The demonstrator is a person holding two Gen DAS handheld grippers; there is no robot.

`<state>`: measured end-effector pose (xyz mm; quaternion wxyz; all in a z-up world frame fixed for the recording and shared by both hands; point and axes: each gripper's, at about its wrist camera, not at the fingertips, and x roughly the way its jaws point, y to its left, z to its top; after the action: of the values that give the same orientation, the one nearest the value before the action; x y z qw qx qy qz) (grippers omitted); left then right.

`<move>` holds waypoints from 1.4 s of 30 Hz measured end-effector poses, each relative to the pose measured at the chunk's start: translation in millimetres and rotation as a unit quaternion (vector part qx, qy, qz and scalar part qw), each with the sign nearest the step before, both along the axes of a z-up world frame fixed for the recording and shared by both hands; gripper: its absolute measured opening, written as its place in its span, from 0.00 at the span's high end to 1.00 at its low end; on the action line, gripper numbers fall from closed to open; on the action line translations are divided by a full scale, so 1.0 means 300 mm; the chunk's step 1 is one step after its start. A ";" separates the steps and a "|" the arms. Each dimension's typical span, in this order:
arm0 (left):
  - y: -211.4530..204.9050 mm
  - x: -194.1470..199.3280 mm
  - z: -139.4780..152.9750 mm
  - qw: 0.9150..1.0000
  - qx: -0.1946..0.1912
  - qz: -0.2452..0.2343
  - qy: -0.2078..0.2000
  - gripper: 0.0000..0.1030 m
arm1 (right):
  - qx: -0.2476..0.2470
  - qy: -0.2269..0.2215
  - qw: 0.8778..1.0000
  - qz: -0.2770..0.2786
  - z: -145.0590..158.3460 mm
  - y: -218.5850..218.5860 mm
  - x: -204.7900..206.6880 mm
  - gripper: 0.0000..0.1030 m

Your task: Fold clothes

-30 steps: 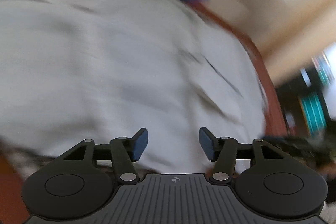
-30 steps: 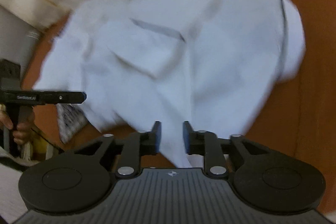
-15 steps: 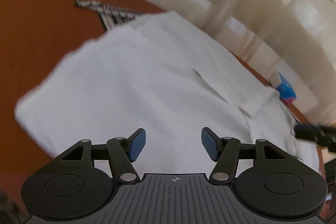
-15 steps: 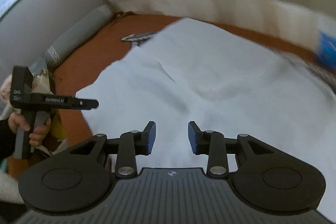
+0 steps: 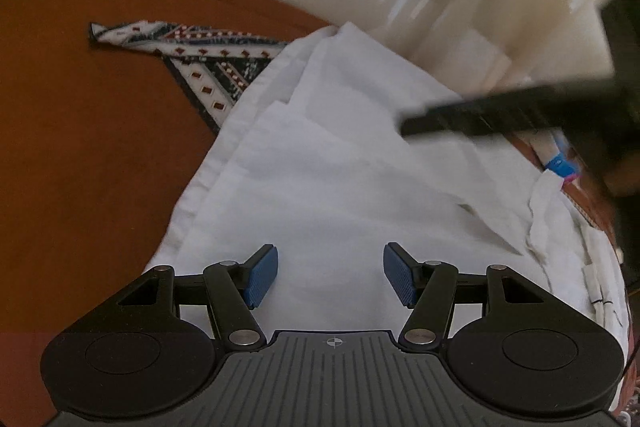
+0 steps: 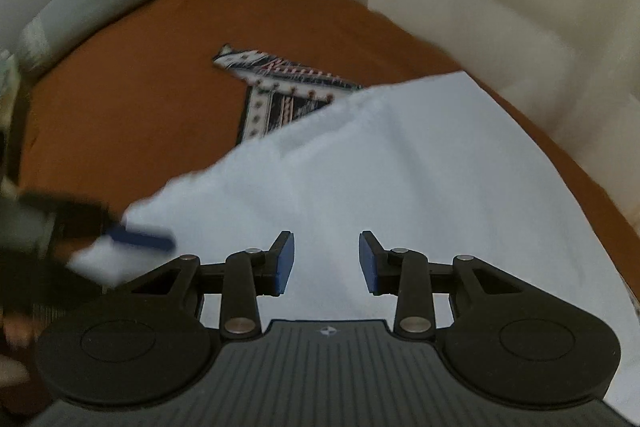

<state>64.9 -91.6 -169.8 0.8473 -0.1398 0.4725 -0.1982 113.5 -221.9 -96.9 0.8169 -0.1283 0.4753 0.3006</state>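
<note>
From the left wrist, the white shirt (image 5: pixel 340 179) lies rumpled on the orange bedsheet (image 5: pixel 80 127), covering part of a patterned cloth (image 5: pixel 208 67); the left gripper (image 5: pixel 330 277) hangs above it, jaws apart and empty. Half a second ago the right tool sat farther off. From the right wrist, the right gripper (image 6: pixel 326 263) is also parted, wider than before

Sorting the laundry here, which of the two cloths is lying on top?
The plain white garment; its edge covers part of the patterned cloth, which pokes out from beneath it.
</note>
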 end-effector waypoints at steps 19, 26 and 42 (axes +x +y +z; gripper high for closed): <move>0.049 0.032 -0.059 0.998 -0.050 -0.029 0.022 0.26 | -0.011 0.096 0.988 -0.120 -0.174 0.253 0.303 0.98; 0.046 0.050 -0.057 0.997 -0.060 -0.035 0.029 0.26 | 0.040 0.060 0.990 -0.118 -0.023 0.181 0.302 0.99; 0.185 0.003 0.012 0.997 -0.045 0.048 0.039 0.23 | 0.043 0.132 0.990 -0.021 -0.139 0.299 0.245 0.90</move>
<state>65.9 -36.2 -166.1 0.8296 -0.2082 0.4885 -0.1728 187.1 -132.3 -138.6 0.7576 -0.0422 0.5684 0.3181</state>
